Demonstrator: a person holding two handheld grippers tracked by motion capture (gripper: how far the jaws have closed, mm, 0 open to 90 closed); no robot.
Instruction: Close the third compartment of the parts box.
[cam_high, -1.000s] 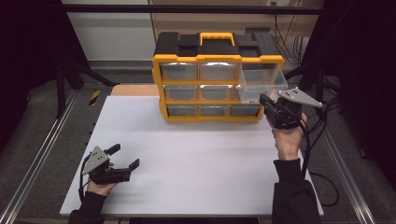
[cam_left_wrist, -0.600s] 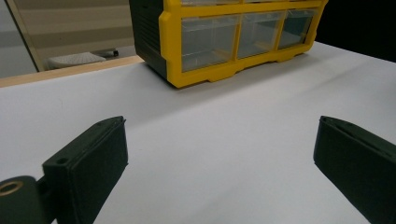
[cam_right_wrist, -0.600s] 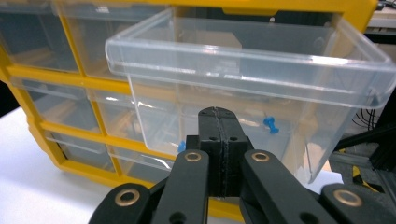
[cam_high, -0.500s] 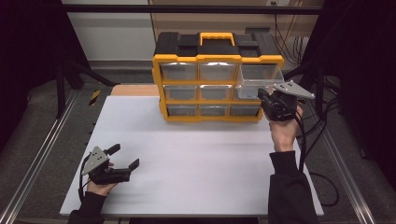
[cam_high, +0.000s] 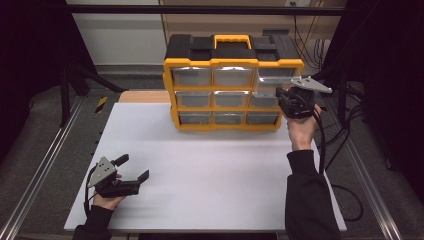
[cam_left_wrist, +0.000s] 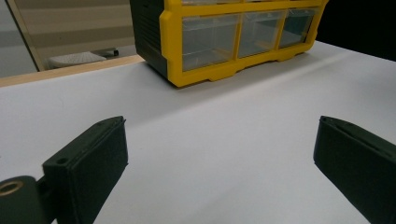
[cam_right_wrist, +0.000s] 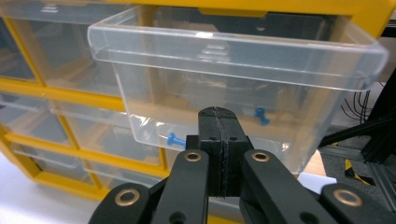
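The right hand-held gripper (cam_right_wrist: 219, 114), jaws pressed together, touches the clear drawer (cam_right_wrist: 233, 60) protruding from the yellow organizer (cam_high: 232, 90). The left hand-held gripper (cam_high: 132, 169) rests wide open, well apart from the organizer.

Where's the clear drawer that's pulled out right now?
The clear drawer juts from the top right slot of the yellow organizer, directly ahead of the shut right gripper.

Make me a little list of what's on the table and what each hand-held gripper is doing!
table: white table top
cabinet: yellow and black drawer organizer, standing at the far side
open drawer: clear top-right drawer, pulled partway out
inside drawer: two blue push pins
right hand-held gripper: jaws shut, tips at the drawer's front
left hand-held gripper: jaws open, nothing between them, low over the table's near left part
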